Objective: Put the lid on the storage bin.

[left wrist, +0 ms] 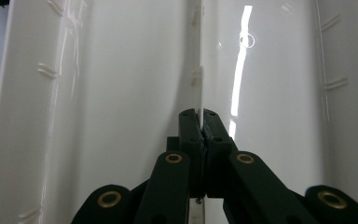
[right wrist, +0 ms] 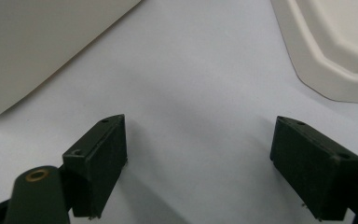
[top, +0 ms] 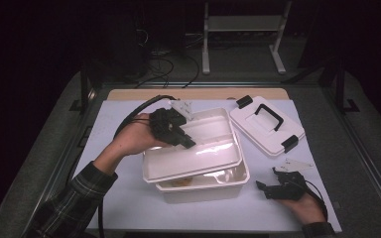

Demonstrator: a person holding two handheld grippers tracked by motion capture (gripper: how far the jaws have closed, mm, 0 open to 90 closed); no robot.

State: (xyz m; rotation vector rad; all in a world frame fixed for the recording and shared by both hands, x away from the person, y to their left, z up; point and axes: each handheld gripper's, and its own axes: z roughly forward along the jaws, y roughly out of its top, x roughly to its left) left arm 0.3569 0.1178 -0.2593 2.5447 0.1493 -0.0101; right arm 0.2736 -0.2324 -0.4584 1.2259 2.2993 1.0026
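The right claw rests wide open and empty on the table at the near right. One white tray lies tilted across the single white bin, its long axis running left to right, far edge raised. The left claw is clamped on the tray's thin centre rib. One latched lid lies far right, apart from the bin, with bare table between.

tray covering box opening, lid blocking right rear, front sheet free

one white tray, one white box, one lid, two hand-held grippers
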